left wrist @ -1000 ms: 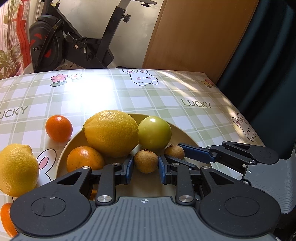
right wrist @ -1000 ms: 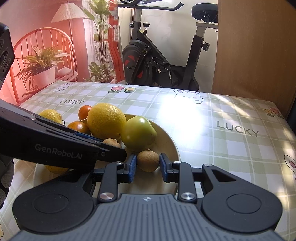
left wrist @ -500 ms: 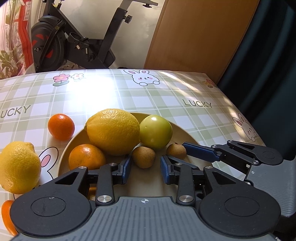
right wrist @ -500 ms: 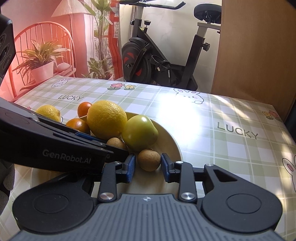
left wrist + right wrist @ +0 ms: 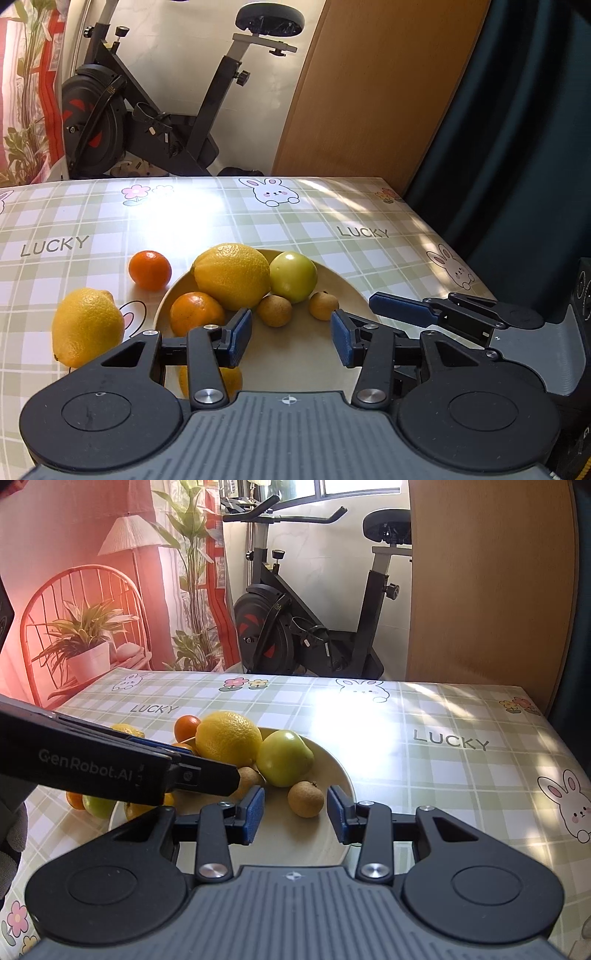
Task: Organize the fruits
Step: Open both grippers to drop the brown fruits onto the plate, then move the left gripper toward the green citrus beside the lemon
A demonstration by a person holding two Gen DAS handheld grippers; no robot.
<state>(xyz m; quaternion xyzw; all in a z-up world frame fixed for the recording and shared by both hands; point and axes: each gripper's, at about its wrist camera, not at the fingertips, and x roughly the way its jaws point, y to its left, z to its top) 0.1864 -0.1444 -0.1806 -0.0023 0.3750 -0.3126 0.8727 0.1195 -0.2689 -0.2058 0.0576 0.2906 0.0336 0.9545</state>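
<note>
A cream plate (image 5: 356,295) holds a big lemon (image 5: 232,275), a green apple (image 5: 293,276), an orange (image 5: 195,312) and two small brown fruits (image 5: 274,311) (image 5: 323,305). My left gripper (image 5: 291,339) hangs just short of the left brown fruit, its jaws opening with nothing between the pads. In the right wrist view my right gripper (image 5: 295,814) is also opening. The other brown fruit (image 5: 306,799) lies on the plate (image 5: 343,771) between its fingertips, apart from both pads. The left gripper's finger (image 5: 199,775) crosses in front of the lemon (image 5: 228,738).
Off the plate to the left lie a mandarin (image 5: 150,269) and a second lemon (image 5: 86,326); a green fruit (image 5: 98,806) and an orange (image 5: 74,799) lie nearer. The checked tablecloth (image 5: 443,760) stretches right. An exercise bike (image 5: 314,627) stands behind the table.
Both grippers were shut on small brown fruits a second ago. They have let them go onto the plate, spread their jaws and drawn back and upward.
</note>
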